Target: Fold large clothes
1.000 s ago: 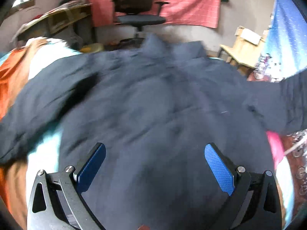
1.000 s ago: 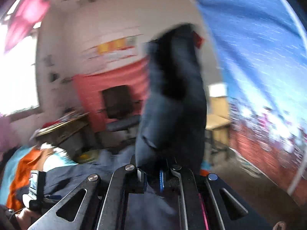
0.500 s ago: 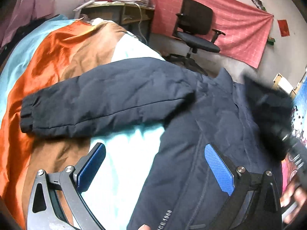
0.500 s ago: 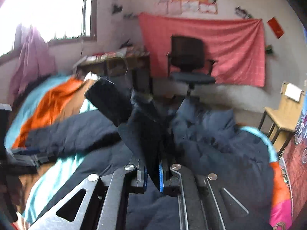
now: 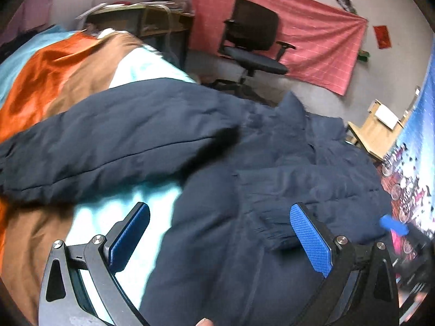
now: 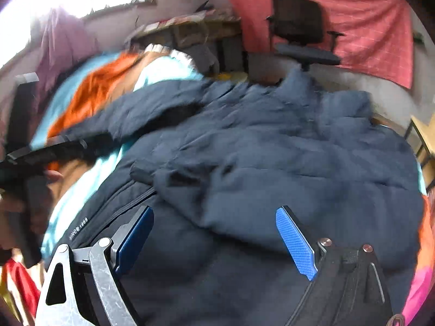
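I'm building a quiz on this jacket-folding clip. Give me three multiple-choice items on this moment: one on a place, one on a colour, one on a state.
1. Where does the one sleeve lie?
A. Folded across the jacket's body
B. Hanging off the bed
C. Over the office chair

2. What colour is the jacket?
A. Red
B. Dark navy
C. White

3. How does the jacket's other sleeve lie?
A. Tucked under the body
B. Rolled into a ball
C. Stretched out sideways over the bedspread

Answers:
1. A, its ribbed cuff rests on the jacket's front, near the left gripper.
2. B, the whole padded garment shows dark navy in both views.
3. C, it reaches out over the orange and brown stripes, not yet folded in.

The right gripper is opening with nothing clamped between its pads.
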